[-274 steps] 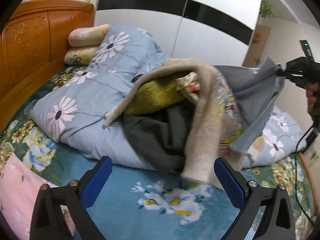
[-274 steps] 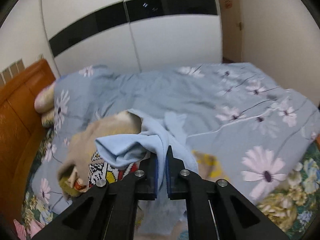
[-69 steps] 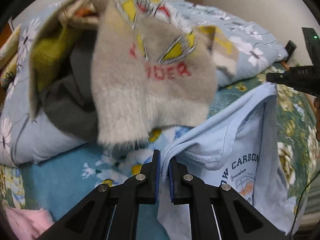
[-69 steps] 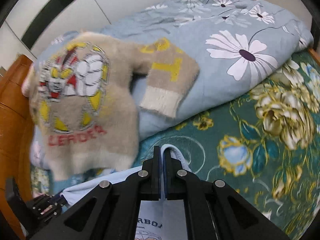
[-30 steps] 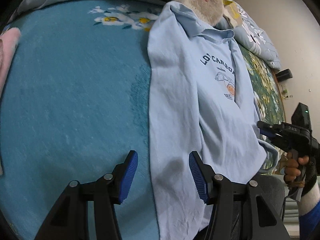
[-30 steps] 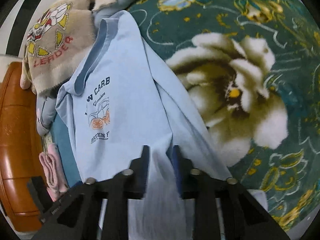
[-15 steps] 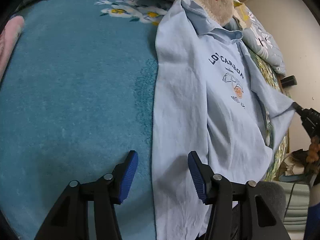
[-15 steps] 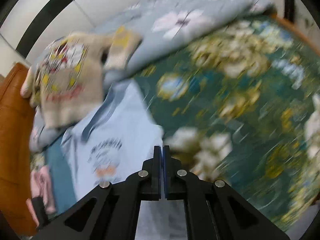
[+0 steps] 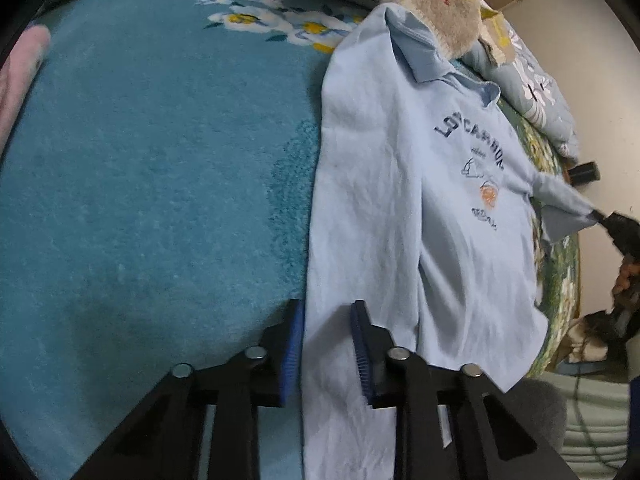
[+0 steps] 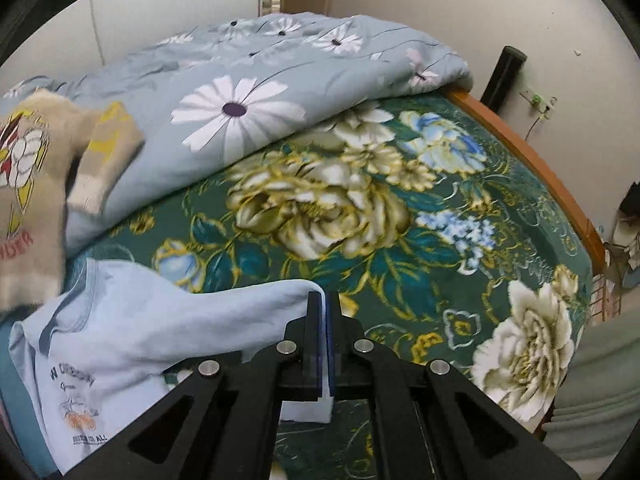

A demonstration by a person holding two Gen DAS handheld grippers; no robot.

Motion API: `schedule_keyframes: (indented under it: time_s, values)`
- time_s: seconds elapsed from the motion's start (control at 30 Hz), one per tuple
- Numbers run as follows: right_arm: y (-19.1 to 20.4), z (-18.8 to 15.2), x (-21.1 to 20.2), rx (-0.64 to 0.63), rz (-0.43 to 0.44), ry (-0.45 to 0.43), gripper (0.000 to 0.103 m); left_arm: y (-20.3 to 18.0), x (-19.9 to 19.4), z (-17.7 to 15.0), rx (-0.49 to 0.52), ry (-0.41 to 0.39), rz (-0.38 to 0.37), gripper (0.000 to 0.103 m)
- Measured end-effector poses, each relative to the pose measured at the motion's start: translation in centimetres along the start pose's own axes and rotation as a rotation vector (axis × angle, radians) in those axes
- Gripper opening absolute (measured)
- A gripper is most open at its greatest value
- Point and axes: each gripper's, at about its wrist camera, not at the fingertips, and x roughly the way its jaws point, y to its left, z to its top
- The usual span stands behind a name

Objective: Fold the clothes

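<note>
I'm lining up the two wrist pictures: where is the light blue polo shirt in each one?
Left wrist view: the light blue polo shirt runs from top centre down to the bottom, right of the middle, its edge between the left claw pads.
Right wrist view: the shirt fills the lower left, its sleeve pinched in the right claw.
Shared landmark: the beige fuzzy sweater by the collar.

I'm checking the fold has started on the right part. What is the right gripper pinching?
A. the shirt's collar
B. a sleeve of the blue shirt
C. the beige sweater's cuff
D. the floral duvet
B: the right gripper is shut on a sleeve of the blue shirt, drawing it out sideways from the body; the collar lies free up by the sweater.
</note>
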Motion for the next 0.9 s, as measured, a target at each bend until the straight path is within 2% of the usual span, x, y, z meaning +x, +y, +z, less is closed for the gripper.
schedule_keyframes:
  time_s: [0.03, 0.1, 0.17, 0.23, 0.43, 0.47, 0.57, 0.77, 0.8, 0.9]
  values:
    - [0.2, -0.4, 0.3, 0.003, 0.011, 0.008, 0.001, 0.1, -0.1, -0.1, -0.009, 0.000, -0.010, 0.003]
    - [0.7, -1.0, 0.5, 0.004, 0.019, 0.018, 0.001, 0.1, -0.5, -0.3, -0.017, -0.016, -0.002, 0.002]
    - [0.8, -1.3, 0.4, -0.002, 0.020, 0.021, 0.001, 0.3, -1.5, 0.2, -0.007, -0.066, 0.049, 0.002]
    - [0.5, -1.2, 0.4, -0.007, 0.014, 0.017, 0.001, 0.9, -3.5, 1.2, 0.010, -0.139, 0.126, 0.002]
    - [-0.9, 0.9, 0.0, -0.013, -0.021, -0.013, 0.001, 3.5, -8.4, 7.8, -0.014, -0.317, 0.360, 0.002]
    - [-0.9, 1.2, 0.1, -0.028, -0.032, -0.020, 0.001, 3.4, -8.6, 9.6, -0.020, -0.342, 0.405, 0.002]
    - [-0.7, 1.9, 0.6, -0.056, -0.058, -0.025, 0.001, 4.9, -9.6, 12.3, -0.022, -0.369, 0.527, 0.002]
    - [-1.3, 1.8, 3.3, -0.059, -0.091, 0.031, 0.001, 6.8, -4.8, 16.7, -0.035, -0.279, 0.618, 0.002]
    - [-1.5, 1.6, 3.8, -0.056, -0.089, 0.043, 0.002, 7.0, -4.3, 16.8, -0.038, -0.266, 0.609, 0.002]
    - [-1.8, 1.1, 4.5, -0.071, -0.062, 0.074, 0.002, 7.2, -3.9, 16.7, -0.059, -0.256, 0.503, 0.004]
